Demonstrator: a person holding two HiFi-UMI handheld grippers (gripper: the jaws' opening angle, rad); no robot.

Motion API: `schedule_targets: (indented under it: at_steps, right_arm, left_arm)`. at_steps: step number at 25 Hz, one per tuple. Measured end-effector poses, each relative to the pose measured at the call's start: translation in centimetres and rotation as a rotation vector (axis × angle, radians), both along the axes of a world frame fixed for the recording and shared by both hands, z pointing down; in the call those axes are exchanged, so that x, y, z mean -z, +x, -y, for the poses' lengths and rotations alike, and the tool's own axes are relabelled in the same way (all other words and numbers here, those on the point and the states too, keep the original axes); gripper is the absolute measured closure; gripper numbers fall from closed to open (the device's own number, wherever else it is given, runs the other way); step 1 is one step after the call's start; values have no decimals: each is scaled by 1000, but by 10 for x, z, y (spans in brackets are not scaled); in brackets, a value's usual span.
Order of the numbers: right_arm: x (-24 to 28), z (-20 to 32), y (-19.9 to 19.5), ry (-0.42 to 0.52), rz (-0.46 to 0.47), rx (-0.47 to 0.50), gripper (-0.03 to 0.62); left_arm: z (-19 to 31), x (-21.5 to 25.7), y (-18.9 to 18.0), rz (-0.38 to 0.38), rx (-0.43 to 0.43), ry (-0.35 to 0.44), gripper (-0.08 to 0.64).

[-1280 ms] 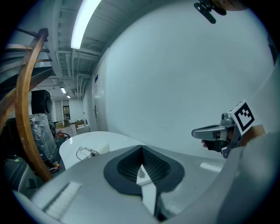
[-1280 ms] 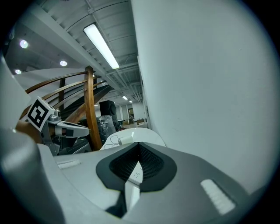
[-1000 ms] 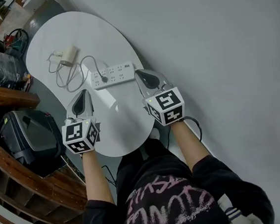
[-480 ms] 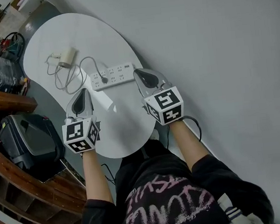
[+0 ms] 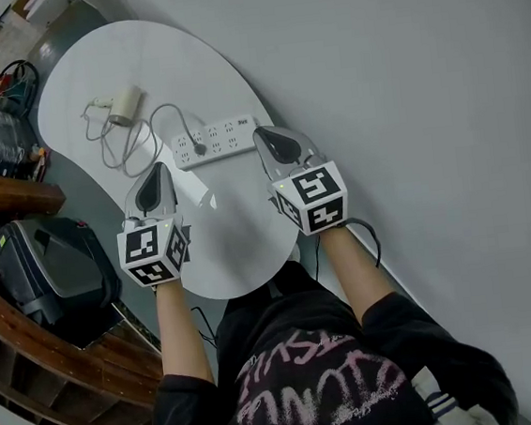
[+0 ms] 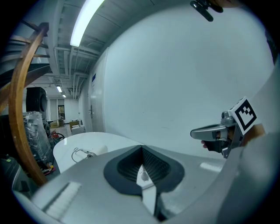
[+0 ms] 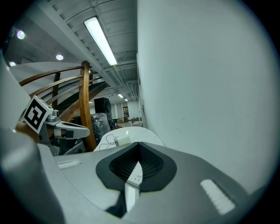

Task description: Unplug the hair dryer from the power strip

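1. Far left, off the surface (image 5: 184,64): a wooden rail (image 5: 9,198) and a black case (image 5: 50,267) stand beyond its left edge, apart from it.
2. The hair dryer (image 5: 126,105) lies on the surface's far left part, near the left edge. Its cord (image 5: 157,124) loops loosely beside it and runs right to the plug (image 5: 199,151).
3. Left claw (image 5: 156,171): it hangs over the near left part of the surface, close to the left edge and well short of the dryer. In the left gripper view its jaws (image 6: 143,173) are together with nothing between them. The dryer (image 6: 94,151) shows beyond them.
4. Between the two claws we note a bare stretch of surface that runs to the rounded near edge.
5. The power strip (image 5: 215,140) lies crosswise at mid-surface, beyond both claws. The plug sits in its left part. Its right end reaches almost to the surface's right edge.
6. Right claw (image 5: 262,137): its tip is just beside the strip's right end, over the right edge. In the right gripper view its jaws (image 7: 136,168) are together and empty.
7. Right of the surface, the wall (image 5: 402,79) runs along that edge, so there is little side room there.
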State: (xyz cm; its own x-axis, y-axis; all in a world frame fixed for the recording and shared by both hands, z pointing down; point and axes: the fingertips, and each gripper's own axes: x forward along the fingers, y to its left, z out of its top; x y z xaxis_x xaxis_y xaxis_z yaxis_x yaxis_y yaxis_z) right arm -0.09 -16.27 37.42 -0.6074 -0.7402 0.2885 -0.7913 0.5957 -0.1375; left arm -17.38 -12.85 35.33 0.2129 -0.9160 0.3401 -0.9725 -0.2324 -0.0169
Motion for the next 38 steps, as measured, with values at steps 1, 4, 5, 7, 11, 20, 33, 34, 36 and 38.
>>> schedule_targets:
  at_steps: [1, 4, 5, 7, 11, 20, 33, 34, 36, 38]
  right_arm:
    - [0, 0, -1, -3, 1, -1, 581]
    - [-3, 0, -5, -9, 2, -1, 580]
    - [-4, 0, -7, -11, 2, 0, 580]
    - [-6, 1, -10, -14, -1, 0, 580]
    - [-11, 2, -12, -21, -5, -6, 578]
    - [-23, 7, -15, -47, -18, -17, 578]
    - [-51, 11, -22, -101, -42, -22, 578]
    - [-54, 11, -22, -106, -44, -22, 578]
    - [-58, 13, -24, -113, -45, -22, 578]
    - [-63, 14, -26, -119, -46, -20, 578]
  left_arm:
    - [0, -1, -1, -3, -1, -1, 560]
    - [2, -4, -4, -11, -4, -6, 560]
    - [3, -6, -5, -13, -5, -8, 560]
    - [4, -9, -6, -17, -8, -11, 560]
    - [6, -16, -8, -25, -11, -21, 560]
    - [13, -32, -12, -46, -9, -48, 560]
    - [23, -62, -14, -84, -16, -98, 560]
    - [23, -65, -15, -84, -17, -103, 560]
    - [24, -70, -14, -82, -21, -112, 560]
    - [25, -75, -14, -81, -26, -119, 560]
